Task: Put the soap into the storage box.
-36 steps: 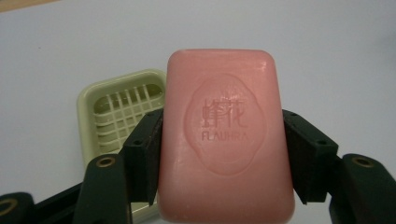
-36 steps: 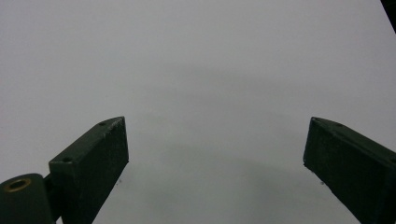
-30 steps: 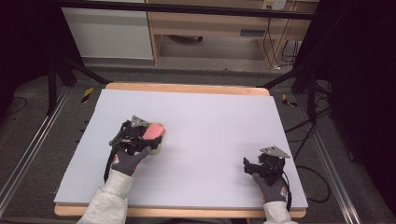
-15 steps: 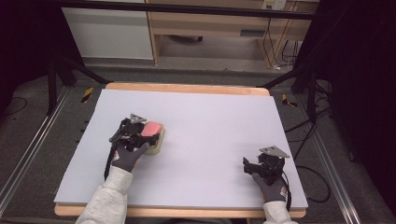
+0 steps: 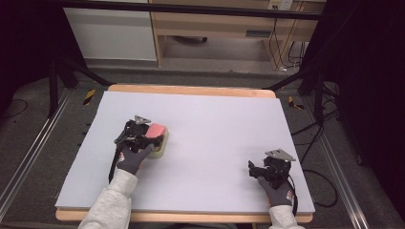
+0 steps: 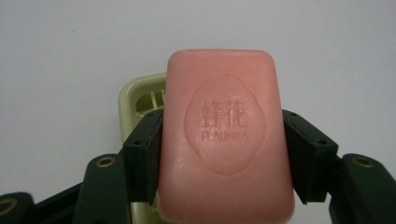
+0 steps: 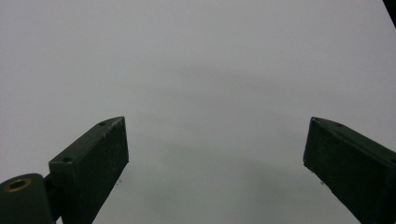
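Note:
A pink bar of soap (image 6: 224, 135) with an embossed logo sits between the two black jaws of my left gripper (image 6: 223, 140), which is shut on its long sides. Under and behind the soap lies a pale yellow soap dish (image 6: 140, 95), partly hidden by it. In the high view the soap (image 5: 155, 130) and the dish (image 5: 160, 147) are at the left middle of the board, with my left gripper (image 5: 152, 137) over them. My right gripper (image 5: 252, 168) rests near the front right of the board, and its jaws (image 7: 215, 154) stand wide open over bare surface.
The white board (image 5: 215, 124) lies on a wooden table (image 5: 191, 90). Cables (image 5: 310, 138) trail off the right side. A shelf unit (image 5: 215, 24) stands beyond the far edge. Metal rails (image 5: 28, 157) run along the floor at left.
My left gripper with the soap has shifted slightly toward the near side, staying over the dish. The right gripper has kept still.

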A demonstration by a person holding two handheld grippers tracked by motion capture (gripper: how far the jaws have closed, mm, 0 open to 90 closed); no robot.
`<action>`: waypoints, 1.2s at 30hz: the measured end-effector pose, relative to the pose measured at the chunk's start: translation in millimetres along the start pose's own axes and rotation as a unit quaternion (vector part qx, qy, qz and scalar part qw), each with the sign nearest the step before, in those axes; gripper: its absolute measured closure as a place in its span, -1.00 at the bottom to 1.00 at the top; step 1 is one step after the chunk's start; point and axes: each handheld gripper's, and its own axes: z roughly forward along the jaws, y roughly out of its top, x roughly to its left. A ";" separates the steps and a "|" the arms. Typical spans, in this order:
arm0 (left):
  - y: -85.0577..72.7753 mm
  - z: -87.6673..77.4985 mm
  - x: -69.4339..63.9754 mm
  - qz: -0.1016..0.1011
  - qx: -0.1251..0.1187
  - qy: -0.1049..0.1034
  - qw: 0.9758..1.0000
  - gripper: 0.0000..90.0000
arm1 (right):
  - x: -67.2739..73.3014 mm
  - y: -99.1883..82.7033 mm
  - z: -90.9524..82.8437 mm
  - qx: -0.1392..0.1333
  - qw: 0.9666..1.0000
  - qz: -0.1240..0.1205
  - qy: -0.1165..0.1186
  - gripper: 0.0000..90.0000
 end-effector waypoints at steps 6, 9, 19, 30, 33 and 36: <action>-0.4 3.8 4.1 -0.002 0.003 0.004 1.000 -0.17 | 0.0 0.0 0.1 0.001 1.000 0.000 0.000 -0.85; -0.5 5.6 5.1 -0.004 0.004 0.007 1.000 -0.17 | 0.2 0.0 0.2 0.001 1.000 0.000 -0.001 -0.85; -1.5 13.3 8.0 -0.004 0.011 0.011 1.000 -0.17 | 0.5 0.2 0.4 0.002 1.000 0.002 0.000 -0.85; -4.1 18.5 11.4 -0.007 0.016 0.017 1.000 -0.18 | 0.4 0.2 0.5 0.002 1.000 0.002 -0.001 -0.85; -5.6 20.5 10.9 -0.007 0.019 0.019 1.000 -0.17 | 0.3 0.1 0.5 0.002 1.000 0.001 -0.001 -0.85; -7.2 23.1 9.6 -0.004 0.025 0.019 0.999 -0.18 | 0.2 0.2 0.4 0.001 1.000 0.000 -0.001 -0.85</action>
